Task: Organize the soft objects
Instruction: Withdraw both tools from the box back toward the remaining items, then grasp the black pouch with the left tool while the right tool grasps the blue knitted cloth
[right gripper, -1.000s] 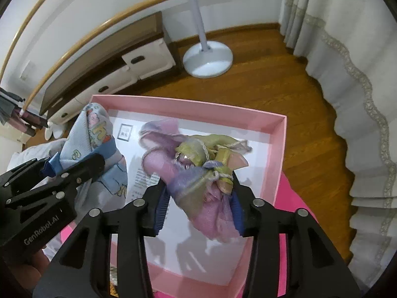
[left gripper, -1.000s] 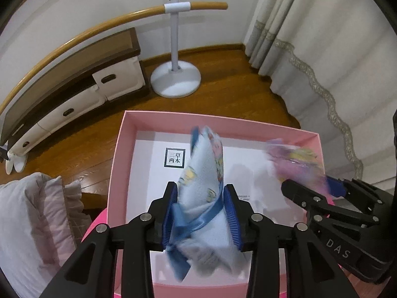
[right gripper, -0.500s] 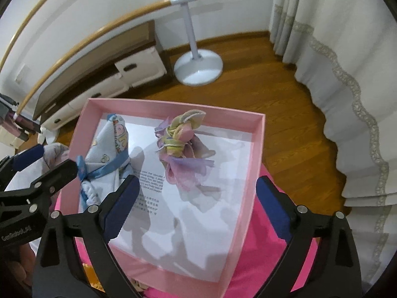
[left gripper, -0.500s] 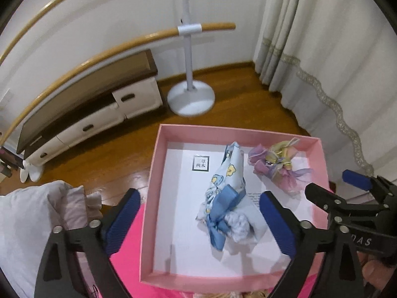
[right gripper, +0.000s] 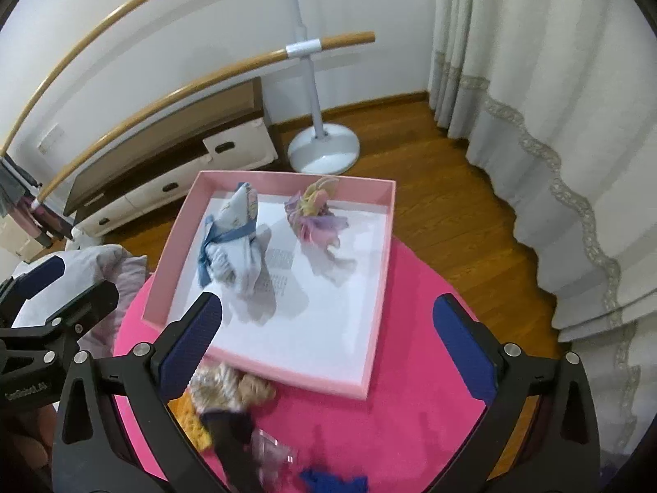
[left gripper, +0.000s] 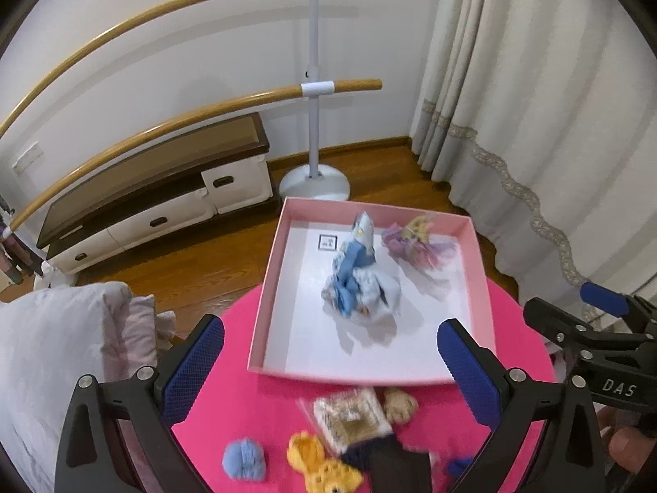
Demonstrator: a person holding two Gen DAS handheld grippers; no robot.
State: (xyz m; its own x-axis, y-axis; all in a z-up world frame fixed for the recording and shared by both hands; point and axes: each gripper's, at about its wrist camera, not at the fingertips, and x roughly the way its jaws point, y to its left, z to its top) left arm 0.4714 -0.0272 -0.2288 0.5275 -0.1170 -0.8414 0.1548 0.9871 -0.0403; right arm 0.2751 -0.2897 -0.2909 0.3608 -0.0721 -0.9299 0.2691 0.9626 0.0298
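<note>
A pink box [left gripper: 263,300] [right gripper: 380,287] sits on a round pink table [left gripper: 230,402] [right gripper: 410,419]. Inside lie a light blue cloth bundle tied with a blue ribbon [left gripper: 361,279] [right gripper: 234,242] and a purple-and-yellow bundle [left gripper: 414,240] [right gripper: 316,215]. My left gripper [left gripper: 330,369] is open and empty, above the table in front of the box. My right gripper [right gripper: 328,343] is open and empty too; it shows at the right of the left wrist view [left gripper: 591,328]. Loose soft items lie in front of the box: a blue yarn ball [left gripper: 243,460], an orange knitted piece [left gripper: 324,464], a beige packet [left gripper: 349,415] [right gripper: 217,390].
A white pillow [left gripper: 53,353] lies left of the table. A ballet barre stand [left gripper: 314,180] [right gripper: 324,148] and a low drawer cabinet [left gripper: 164,197] stand by the wall. Curtains [left gripper: 534,102] hang at the right. A dark cloth [right gripper: 234,431] and a blue piece [right gripper: 332,482] lie near the table's front.
Both grippers let go of their bundles into the box, opened wide, and pulled back and up. The table's front with loose items has come into view.
</note>
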